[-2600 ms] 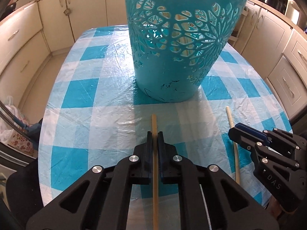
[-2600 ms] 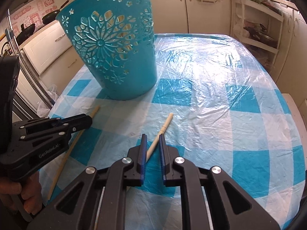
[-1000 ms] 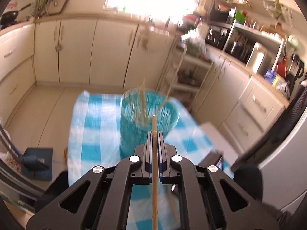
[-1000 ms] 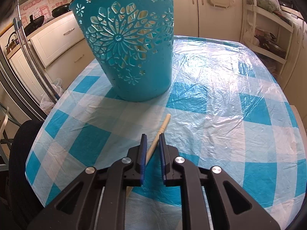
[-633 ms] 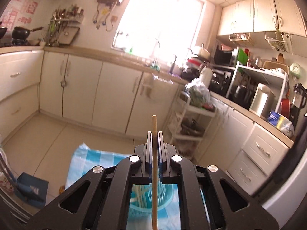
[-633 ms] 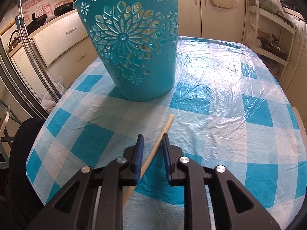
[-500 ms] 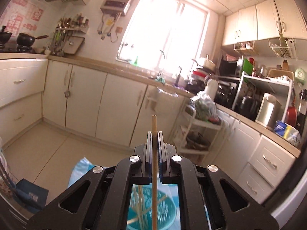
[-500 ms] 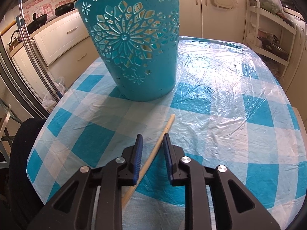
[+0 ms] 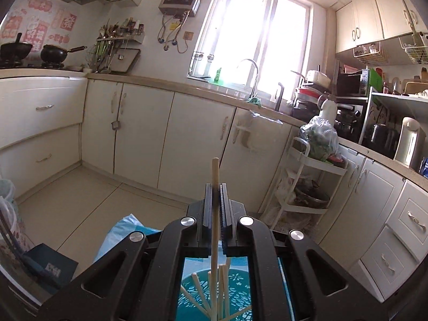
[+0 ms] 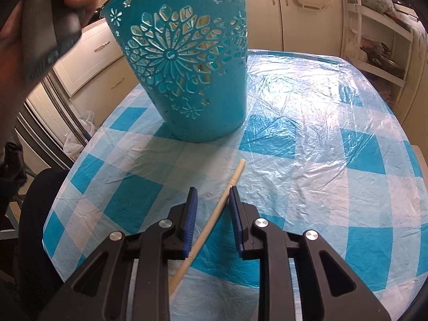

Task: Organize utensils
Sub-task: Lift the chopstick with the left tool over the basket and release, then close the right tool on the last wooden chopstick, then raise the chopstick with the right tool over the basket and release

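My left gripper (image 9: 216, 187) is shut on a wooden chopstick (image 9: 215, 176) and holds it upright above the turquoise cut-out basket (image 9: 240, 281), which shows below between the arms with several chopsticks in it. In the right wrist view the basket (image 10: 192, 80) stands on the checked tablecloth (image 10: 334, 144). A second chopstick (image 10: 214, 216) lies on the cloth, running between the fingers of my right gripper (image 10: 212, 191), which is open around it.
The hand with the left gripper's handle (image 10: 50, 24) shows at the top left of the right wrist view, above the basket. A dark chair (image 10: 34, 214) stands at the table's left edge. Kitchen cabinets (image 9: 149, 139) and a white trolley (image 9: 310, 187) surround the table.
My left gripper has lifted the chopstick from the table to above the basket and tipped it upright. My right gripper has opened around the chopstick lying on the cloth.
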A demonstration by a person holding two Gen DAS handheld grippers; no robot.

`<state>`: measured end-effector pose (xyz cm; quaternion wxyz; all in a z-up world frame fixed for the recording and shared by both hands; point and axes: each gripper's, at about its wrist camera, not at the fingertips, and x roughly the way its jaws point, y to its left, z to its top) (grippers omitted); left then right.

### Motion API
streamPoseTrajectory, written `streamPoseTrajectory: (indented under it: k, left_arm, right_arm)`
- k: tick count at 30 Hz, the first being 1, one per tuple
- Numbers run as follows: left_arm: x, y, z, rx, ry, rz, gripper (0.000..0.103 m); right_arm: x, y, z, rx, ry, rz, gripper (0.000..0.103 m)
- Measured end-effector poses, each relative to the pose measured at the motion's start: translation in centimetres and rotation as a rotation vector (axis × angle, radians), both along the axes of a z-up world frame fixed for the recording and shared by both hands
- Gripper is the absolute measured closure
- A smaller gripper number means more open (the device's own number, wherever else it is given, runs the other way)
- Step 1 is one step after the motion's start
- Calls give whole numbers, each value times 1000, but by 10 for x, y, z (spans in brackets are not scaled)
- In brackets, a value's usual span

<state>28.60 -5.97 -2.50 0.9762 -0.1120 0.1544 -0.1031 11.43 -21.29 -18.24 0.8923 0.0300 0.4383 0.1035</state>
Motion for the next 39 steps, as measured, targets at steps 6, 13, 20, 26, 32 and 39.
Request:
streamPoseTrajectory:
  k: [6,13,20,26,32,39]
  left_arm:
    - [-10,0,-22,85,55,-26,97]
    - [-52,51,-32,100,68,82,44]
    - [-70,121,-99,23,274,190,31]
    - [-69,123,-153,26,411,131,31]
    - [-69,112,-167,45,439,85,26]
    - [-68,100,-171,86,460,51,22]
  right_arm:
    - [0,0,0,-7,-1,3,78]
    - [-2,0,0,-6,-3,4,74]
    - [-4,11,0,-97,-12,-5,85]
    - [-8,8,3,-126,41,79,95]
    - [-7,-1,3,-130,66,52,92]
    - [-8,4,3,-148,50,38,96]
